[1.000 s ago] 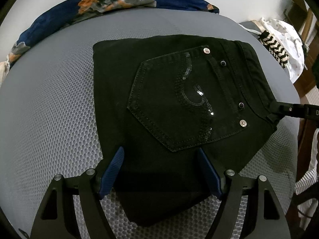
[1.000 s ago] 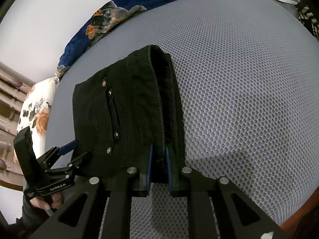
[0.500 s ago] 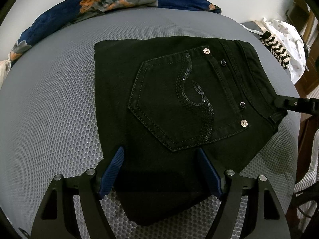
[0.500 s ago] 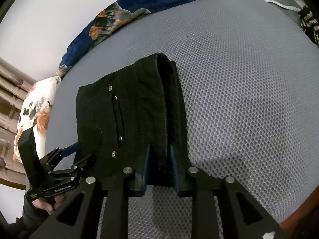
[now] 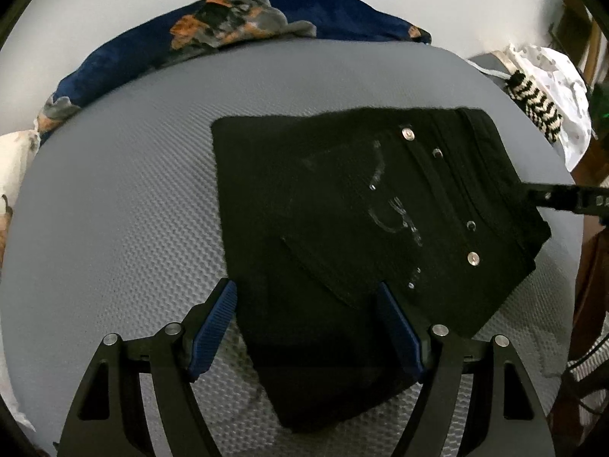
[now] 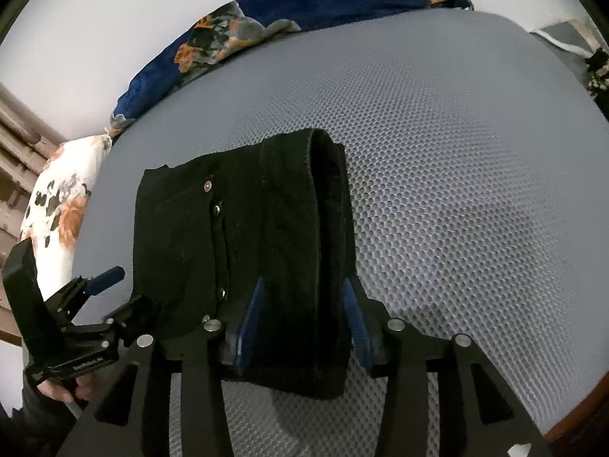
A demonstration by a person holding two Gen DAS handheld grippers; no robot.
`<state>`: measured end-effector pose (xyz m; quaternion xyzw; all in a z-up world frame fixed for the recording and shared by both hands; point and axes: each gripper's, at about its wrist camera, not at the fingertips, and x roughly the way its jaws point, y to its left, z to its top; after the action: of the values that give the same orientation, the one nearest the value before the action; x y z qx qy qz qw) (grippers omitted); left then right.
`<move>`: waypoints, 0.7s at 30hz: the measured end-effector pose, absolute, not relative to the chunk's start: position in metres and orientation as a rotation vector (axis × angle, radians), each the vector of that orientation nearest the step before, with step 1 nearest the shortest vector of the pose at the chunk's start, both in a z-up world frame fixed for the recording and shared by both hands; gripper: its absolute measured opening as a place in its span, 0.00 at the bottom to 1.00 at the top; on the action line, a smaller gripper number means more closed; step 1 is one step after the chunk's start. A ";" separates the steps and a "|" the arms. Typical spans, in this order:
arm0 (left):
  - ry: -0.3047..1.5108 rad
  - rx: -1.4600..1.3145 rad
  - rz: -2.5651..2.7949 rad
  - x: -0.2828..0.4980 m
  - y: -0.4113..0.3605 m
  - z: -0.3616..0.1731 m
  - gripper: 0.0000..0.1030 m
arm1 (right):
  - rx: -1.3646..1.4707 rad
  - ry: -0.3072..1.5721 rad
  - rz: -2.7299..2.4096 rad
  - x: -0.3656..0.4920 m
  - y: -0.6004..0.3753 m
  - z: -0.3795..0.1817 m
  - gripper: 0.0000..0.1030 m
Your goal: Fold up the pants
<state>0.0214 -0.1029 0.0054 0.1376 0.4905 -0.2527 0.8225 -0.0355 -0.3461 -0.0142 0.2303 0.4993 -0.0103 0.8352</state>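
from the left wrist view, the black pants [image 5: 342, 236] lie folded into a compact packet on the grey mesh mattress [image 5: 114, 209], back pocket and rivets facing up, waistband toward the right edge of the bed. the left gripper [image 5: 308, 327] hangs over the near corner with its jaws spread wide, blue pads on either side of the cloth and pressing on nothing, seemingly standing by in case the stack slips. at the far right, the right gripper [image 5: 533, 194] reaches in at the waistband corner. a dark floral blanket [image 5: 236, 30] is bunched along the head of the bed, well apart from the work.

from the right wrist view, the thick waistband fold [image 6: 304, 266] runs straight between the right gripper [image 6: 304, 323] pads; its jaws have just been opening, and the pads now stand off the denim on both sides, so the fold rests under its own weight. this looks like a release after the last fold, the pants left square on the mattress. the left gripper [image 6: 110, 293], held in a person's hand [image 6: 72, 384], waits at the packet's other corner.
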 end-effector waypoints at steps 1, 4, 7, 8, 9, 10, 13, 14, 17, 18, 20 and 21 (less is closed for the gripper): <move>1.040 0.289 -0.536 0.024 -0.100 0.007 0.74 | 0.490 1.063 -0.014 -0.034 -0.347 -0.017 0.40; 1.039 0.269 -0.535 0.031 -0.092 0.008 0.74 | 0.505 1.069 0.006 -0.029 -0.351 -0.025 0.42; 1.059 0.230 -0.534 0.041 -0.082 0.007 0.74 | 0.530 1.067 0.032 -0.027 -0.356 -0.032 0.45; 1.068 0.219 -0.528 0.044 -0.079 0.006 0.74 | 0.535 1.068 0.039 -0.026 -0.358 -0.035 0.47; 1.078 0.203 -0.519 0.047 -0.074 0.005 0.74 | 0.541 1.070 0.041 -0.027 -0.360 -0.036 0.49; 1.084 0.190 -0.517 0.049 -0.070 0.004 0.74 | 0.553 1.070 0.048 -0.026 -0.361 -0.038 0.49; 1.114 0.125 -0.504 0.058 -0.056 0.000 0.74 | 0.577 1.069 0.082 -0.024 -0.366 -0.042 0.49; 1.132 0.088 -0.507 0.061 -0.050 -0.002 0.74 | 0.585 1.069 0.092 -0.024 -0.367 -0.043 0.49; 1.189 -0.008 -0.535 0.070 -0.039 -0.010 0.74 | 0.614 1.071 0.128 -0.023 -0.372 -0.046 0.49; 1.200 -0.029 -0.541 0.072 -0.037 -0.012 0.74 | 0.626 1.070 0.143 -0.024 -0.375 -0.048 0.50; 1.214 -0.083 -0.578 0.074 -0.034 -0.016 0.74 | 0.665 1.067 0.178 -0.024 -0.381 -0.053 0.51; 1.218 -0.109 -0.605 0.075 -0.033 -0.018 0.74 | 0.681 1.069 0.190 -0.025 -0.384 -0.056 0.51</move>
<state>0.0746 -0.0326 -0.0178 -0.0505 0.5627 -0.2798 0.7762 -0.0246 -0.3842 -0.0563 0.3177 0.4986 0.0888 0.8016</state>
